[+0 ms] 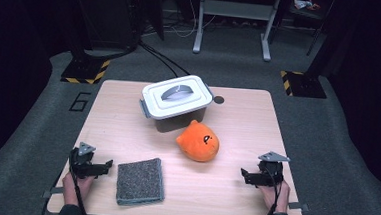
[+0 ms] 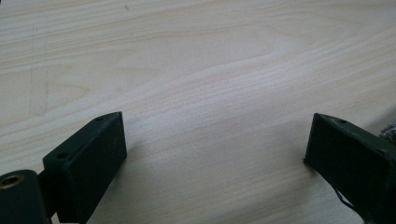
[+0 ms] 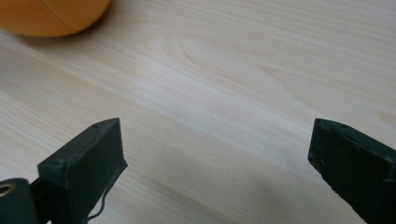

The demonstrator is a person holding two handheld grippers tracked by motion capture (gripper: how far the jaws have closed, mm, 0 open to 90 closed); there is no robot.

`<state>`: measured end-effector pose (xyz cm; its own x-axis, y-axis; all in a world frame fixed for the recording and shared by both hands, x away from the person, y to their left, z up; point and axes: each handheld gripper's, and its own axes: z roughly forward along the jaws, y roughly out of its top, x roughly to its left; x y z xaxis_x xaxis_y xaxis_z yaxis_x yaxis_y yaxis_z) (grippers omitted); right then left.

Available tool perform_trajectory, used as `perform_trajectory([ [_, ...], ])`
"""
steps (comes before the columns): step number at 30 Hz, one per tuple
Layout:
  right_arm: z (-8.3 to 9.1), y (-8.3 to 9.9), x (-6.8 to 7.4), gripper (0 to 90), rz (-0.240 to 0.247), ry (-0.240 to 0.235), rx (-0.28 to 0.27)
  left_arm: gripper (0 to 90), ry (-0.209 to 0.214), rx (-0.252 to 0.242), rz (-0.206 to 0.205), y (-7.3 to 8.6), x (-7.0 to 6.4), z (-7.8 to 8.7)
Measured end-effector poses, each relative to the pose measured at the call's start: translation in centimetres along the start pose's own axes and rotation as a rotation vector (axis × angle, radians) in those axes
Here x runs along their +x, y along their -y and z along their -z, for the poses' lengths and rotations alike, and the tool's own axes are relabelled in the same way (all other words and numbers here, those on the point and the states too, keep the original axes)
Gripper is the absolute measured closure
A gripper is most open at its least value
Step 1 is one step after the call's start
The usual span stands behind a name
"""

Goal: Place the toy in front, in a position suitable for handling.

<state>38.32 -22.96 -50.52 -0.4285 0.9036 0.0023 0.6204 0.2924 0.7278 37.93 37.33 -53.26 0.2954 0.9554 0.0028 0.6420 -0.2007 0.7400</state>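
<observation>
Two black two-jaw grippers rest low at the near edge of the pale wooden table (image 1: 238, 115), one in each of the person's hands, and neither holds anything. The left gripper (image 1: 106, 165) sits at the near left corner with its jaws pointing toward the table's middle; in the left gripper view its jaws (image 2: 215, 149) stand wide apart over bare wood grain, with a sliver of grey fabric just showing at the right edge. That fabric belongs to the folded dark grey speckled cloth (image 1: 140, 180), which lies flat just beside the left gripper, close to the front edge, not touched by it. The right gripper (image 1: 244, 175) lies at the near right side, jaws likewise pointing inward; in the right gripper view its jaws (image 3: 217, 149) are spread wide above the tabletop, and the rounded orange plush toy (image 3: 51, 16) shows at the top left, apart from them. Seen from the high view, that orange plush toy (image 1: 198, 141), with a small dark face printed on it, sits near the table's centre, between the two grippers and farther back. Just behind it, touching or nearly so, stands a white rectangular plastic storage box with a grey handle and a closed lid (image 1: 177, 97).
</observation>
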Motion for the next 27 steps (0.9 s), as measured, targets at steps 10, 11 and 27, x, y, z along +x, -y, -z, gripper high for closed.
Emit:
perform_trajectory([
  [10, -0.5, 2.3, -0.6, 0.0, -0.003, 0.061, 0.031, 5.0, -0.010, -0.001, 0.009, 0.0, -0.1, 0.0],
  [11, -0.5, 2.4, -0.6, 0.0, 0.003, 0.061, 0.034, 5.0, -0.011, 0.000, 0.011, 0.0, -0.1, 0.0],
  [27, -0.7, 2.7, -0.8, 0.0, -0.058, 0.057, 0.013, 4.5, 0.014, 0.022, 0.064, -1.0, -0.6, 1.3],
])
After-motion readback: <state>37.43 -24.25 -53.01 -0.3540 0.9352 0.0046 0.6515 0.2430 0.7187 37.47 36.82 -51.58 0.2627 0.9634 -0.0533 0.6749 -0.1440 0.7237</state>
